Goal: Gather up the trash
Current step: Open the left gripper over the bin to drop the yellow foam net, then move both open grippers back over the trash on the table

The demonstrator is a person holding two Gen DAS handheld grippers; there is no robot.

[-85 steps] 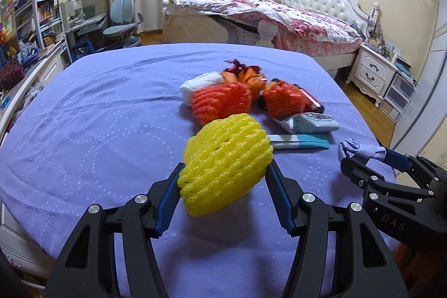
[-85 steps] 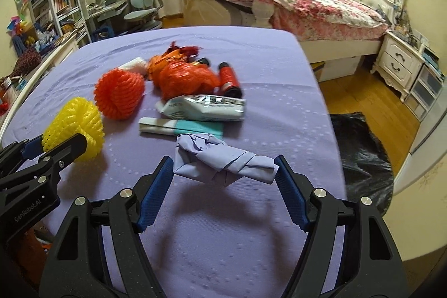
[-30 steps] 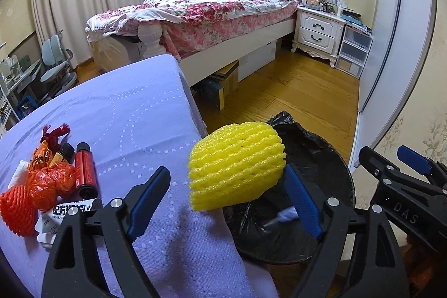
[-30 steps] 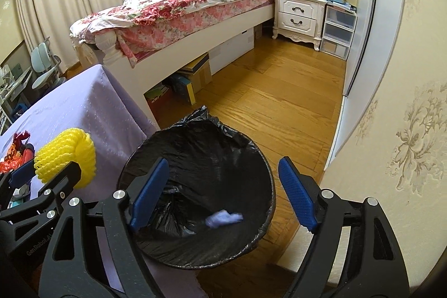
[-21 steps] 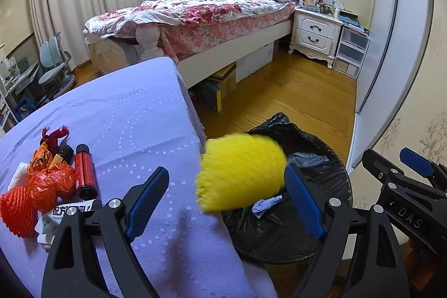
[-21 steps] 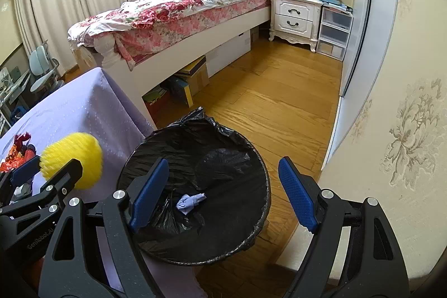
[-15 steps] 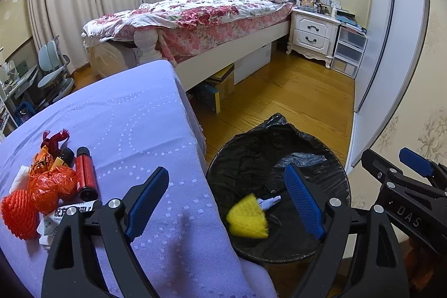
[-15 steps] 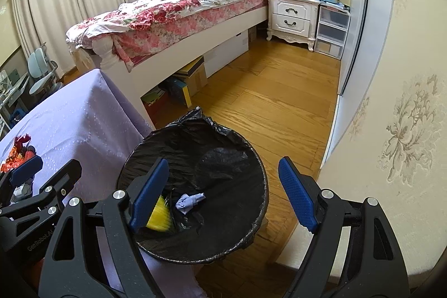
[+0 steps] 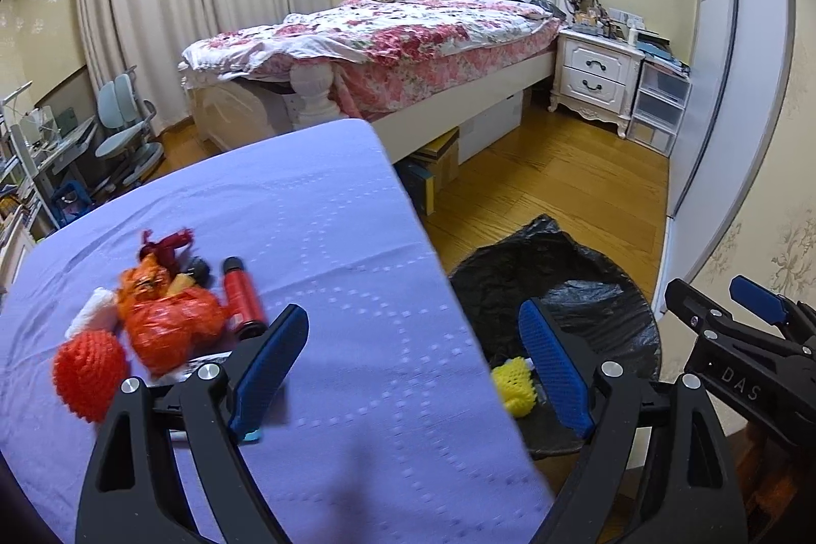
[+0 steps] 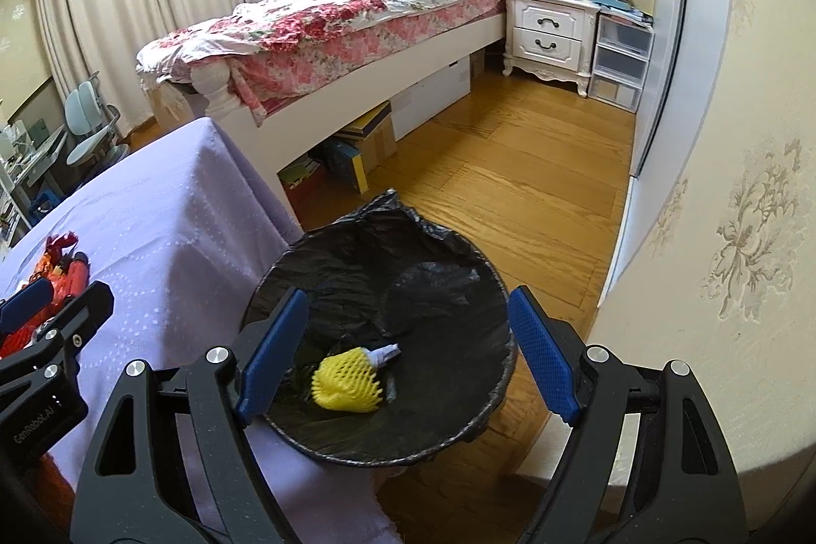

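Observation:
A bin with a black bag (image 10: 484, 284) stands on the floor beside the purple table (image 9: 316, 238). In it lie a yellow foam net (image 10: 347, 383) and a small purple crumpled cloth (image 10: 385, 353); the net also shows in the left wrist view (image 9: 512, 383). My right gripper (image 10: 408, 350) is open and empty above the bin. My left gripper (image 9: 413, 365) is open and empty over the table's right edge. On the table lie an orange foam net (image 9: 89, 370), an orange plastic bag (image 9: 168, 325), a red tube (image 9: 242, 296) and a wrapper, partly hidden by my left finger.
A bed with a floral cover (image 9: 398, 39) stands behind the table. A white nightstand (image 9: 596, 80) and plastic drawers (image 9: 660, 105) stand by the right wall. Boxes (image 10: 357, 151) sit under the bed. A desk chair (image 9: 122, 126) is at far left. Wooden floor surrounds the bin.
The left gripper has swung left, back toward the table, after letting the yellow foam net fall into the bin. The right gripper stays open over the bin.

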